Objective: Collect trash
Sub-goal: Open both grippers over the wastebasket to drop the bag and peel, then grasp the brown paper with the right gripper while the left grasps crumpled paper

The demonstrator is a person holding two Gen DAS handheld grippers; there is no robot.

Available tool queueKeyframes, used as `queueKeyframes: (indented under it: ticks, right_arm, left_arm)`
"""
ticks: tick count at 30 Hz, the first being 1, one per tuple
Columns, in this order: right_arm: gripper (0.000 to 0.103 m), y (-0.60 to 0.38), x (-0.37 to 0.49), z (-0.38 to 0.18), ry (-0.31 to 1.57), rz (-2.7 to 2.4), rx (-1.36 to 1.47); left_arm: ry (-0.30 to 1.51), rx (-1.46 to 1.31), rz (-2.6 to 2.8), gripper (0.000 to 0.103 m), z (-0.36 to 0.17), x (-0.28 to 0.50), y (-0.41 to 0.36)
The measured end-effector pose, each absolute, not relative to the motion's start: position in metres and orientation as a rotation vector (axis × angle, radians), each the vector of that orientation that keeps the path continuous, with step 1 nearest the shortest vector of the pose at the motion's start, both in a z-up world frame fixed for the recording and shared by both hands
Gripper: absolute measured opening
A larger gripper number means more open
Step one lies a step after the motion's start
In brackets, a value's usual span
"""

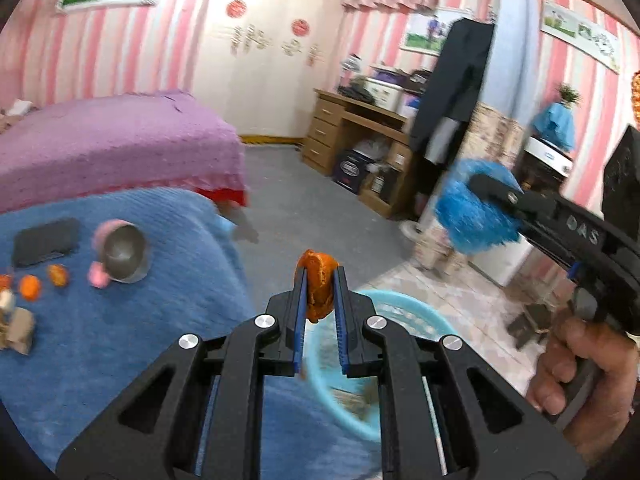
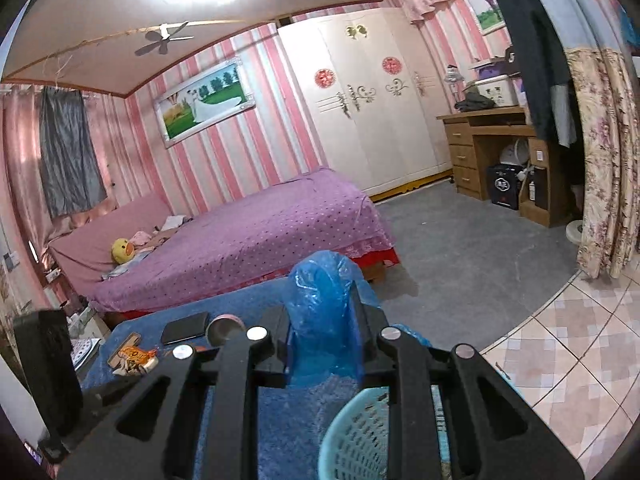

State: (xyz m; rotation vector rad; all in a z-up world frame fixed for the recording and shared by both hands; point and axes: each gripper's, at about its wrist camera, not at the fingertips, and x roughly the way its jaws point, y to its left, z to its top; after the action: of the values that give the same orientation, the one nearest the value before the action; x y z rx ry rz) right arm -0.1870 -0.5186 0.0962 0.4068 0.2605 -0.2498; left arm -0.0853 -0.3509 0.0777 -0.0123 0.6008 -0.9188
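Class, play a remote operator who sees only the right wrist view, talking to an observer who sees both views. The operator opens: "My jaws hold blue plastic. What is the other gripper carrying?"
Observer: The left gripper is shut on an orange peel.
Operator: Where is it relative to the basket?
Observer: In its view the peel sits above the turquoise basket, beside the blue-covered table.
Operator: Any trash left that I cannot see?
Observer: Yes, small orange peel pieces lie on the blue cover near the tipped metal cup.
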Motion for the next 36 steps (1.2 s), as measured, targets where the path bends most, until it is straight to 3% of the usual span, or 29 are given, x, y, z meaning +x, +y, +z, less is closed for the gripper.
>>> queueKeyframes:
  ticks: [3, 4, 5, 6, 7, 8, 9, 20, 24, 26, 32, 36]
  right_arm:
    - [0.023, -0.528, -0.193, 0.097, 0.250, -0.269, 0.416]
    - [0.030, -0.532, -0.196, 0.096, 0.246, -0.292, 0.419]
    - [0.054, -0.534, -0.201, 0.095, 0.241, -0.311, 0.422]
    - [0.066, -0.536, -0.204, 0.095, 0.234, -0.330, 0.426]
    - [0.075, -0.540, -0.208, 0.094, 0.220, -0.344, 0.433]
    - [0.075, -0.544, -0.211, 0.094, 0.212, -0.359, 0.444]
    - [0.075, -0.547, -0.213, 0.094, 0.208, -0.364, 0.450]
    - [0.075, -0.536, -0.204, 0.094, 0.211, -0.323, 0.437]
    - [0.077, -0.511, -0.182, 0.100, 0.225, -0.266, 0.408]
    - [0.082, -0.497, -0.172, 0.099, 0.232, -0.234, 0.395]
    - [0.095, -0.425, -0.115, 0.086, 0.305, -0.157, 0.305]
    - [0.095, -0.372, -0.076, 0.066, 0.371, -0.083, 0.262]
  left_arm:
    - [0.624, 0.011, -0.973, 0.011, 0.068, -0.096, -0.374]
    - [0.632, 0.022, -0.991, 0.013, 0.065, -0.100, -0.383]
    - [0.646, 0.029, -1.014, 0.017, 0.063, -0.103, -0.391]
    - [0.665, 0.038, -1.036, 0.020, 0.058, -0.106, -0.401]
    - [0.673, 0.048, -1.037, 0.041, 0.056, -0.109, -0.409]
    - [0.673, 0.056, -1.030, 0.057, 0.054, -0.110, -0.414]
    - [0.671, 0.065, -1.026, 0.058, 0.052, -0.112, -0.418]
    - [0.661, 0.099, -0.829, 0.062, 0.044, -0.069, -0.351]
    - [0.632, 0.095, -0.694, 0.065, 0.052, -0.044, -0.282]
    - [0.614, 0.083, -0.620, 0.072, 0.056, -0.033, -0.246]
    - [0.593, 0.021, -0.398, 0.074, 0.059, 0.001, -0.132]
    - [0.580, -0.089, -0.314, 0.077, 0.051, 0.018, -0.062]
